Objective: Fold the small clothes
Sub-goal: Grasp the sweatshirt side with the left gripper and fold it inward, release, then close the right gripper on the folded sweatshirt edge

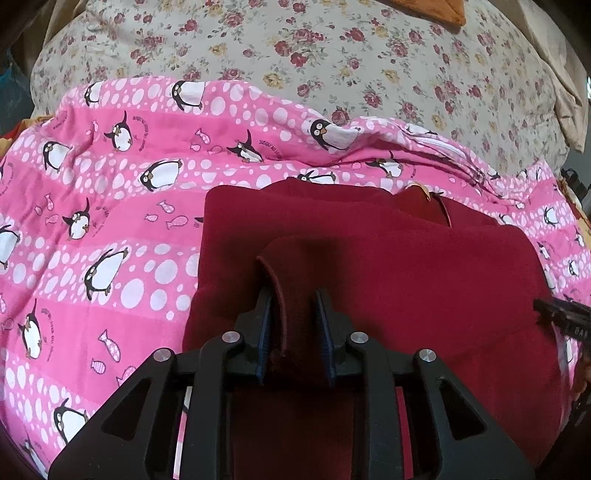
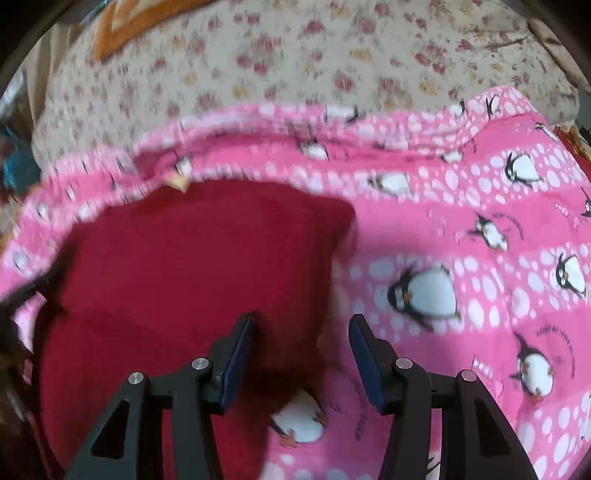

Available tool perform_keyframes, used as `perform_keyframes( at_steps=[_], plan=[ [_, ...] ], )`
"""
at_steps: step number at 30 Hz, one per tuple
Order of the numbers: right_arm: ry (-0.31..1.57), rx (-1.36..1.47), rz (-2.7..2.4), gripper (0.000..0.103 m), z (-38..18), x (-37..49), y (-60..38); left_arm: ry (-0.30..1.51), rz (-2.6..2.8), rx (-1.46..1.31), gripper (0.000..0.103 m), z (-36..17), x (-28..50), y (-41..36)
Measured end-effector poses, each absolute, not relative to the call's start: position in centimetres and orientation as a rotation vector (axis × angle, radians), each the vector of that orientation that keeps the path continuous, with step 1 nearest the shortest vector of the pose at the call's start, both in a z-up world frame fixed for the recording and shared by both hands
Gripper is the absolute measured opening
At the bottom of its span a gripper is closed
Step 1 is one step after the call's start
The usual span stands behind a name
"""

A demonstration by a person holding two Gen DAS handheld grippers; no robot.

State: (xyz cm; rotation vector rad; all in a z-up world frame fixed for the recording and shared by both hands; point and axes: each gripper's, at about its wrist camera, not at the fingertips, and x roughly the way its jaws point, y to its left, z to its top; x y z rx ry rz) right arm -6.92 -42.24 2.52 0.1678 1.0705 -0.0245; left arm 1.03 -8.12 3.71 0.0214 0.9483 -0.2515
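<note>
A dark red garment [image 1: 406,277] lies partly folded on a pink penguin-print blanket [image 1: 110,221]. A small yellowish tag [image 1: 424,190] shows at its far edge. My left gripper [image 1: 293,299] points down at the garment's near part, and a raised fold with a hem fills the narrow gap between its blue pads. In the blurred right wrist view, my right gripper [image 2: 303,319] stands open over the right edge of the garment [image 2: 184,258], with cloth and blanket [image 2: 461,240] below the gap and nothing pinched. Its tip [image 1: 554,314] shows at the right edge of the left wrist view.
A cream floral sheet [image 1: 332,55] covers the bed beyond the blanket. An orange cloth [image 1: 443,9] lies at the far edge and also shows at the right wrist view's top left, orange cloth [image 2: 122,26]. The blanket is wrinkled along its far hem.
</note>
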Motion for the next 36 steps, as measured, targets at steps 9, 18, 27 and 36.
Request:
perform_keyframes(
  at_steps=[9,18,27,36],
  plan=[
    [1.032,0.233,0.043,0.053,6.6,-10.6,-42.1,0.943,-0.313,0.061,0.060,4.9,-4.4,-6.9],
    [1.062,0.175,0.113,0.055,6.5,-17.4,-39.6,0.986,-0.307,0.026,0.060,6.1,-10.6,-4.1],
    [1.093,0.259,0.157,0.061,3.9,-19.6,-38.3,1.026,-0.281,0.006,0.060,5.4,-16.0,-2.2],
    [1.022,0.219,0.106,0.052,3.2,-19.1,-36.9,1.043,-0.266,0.012,0.060,4.3,-18.0,-2.9]
  ],
)
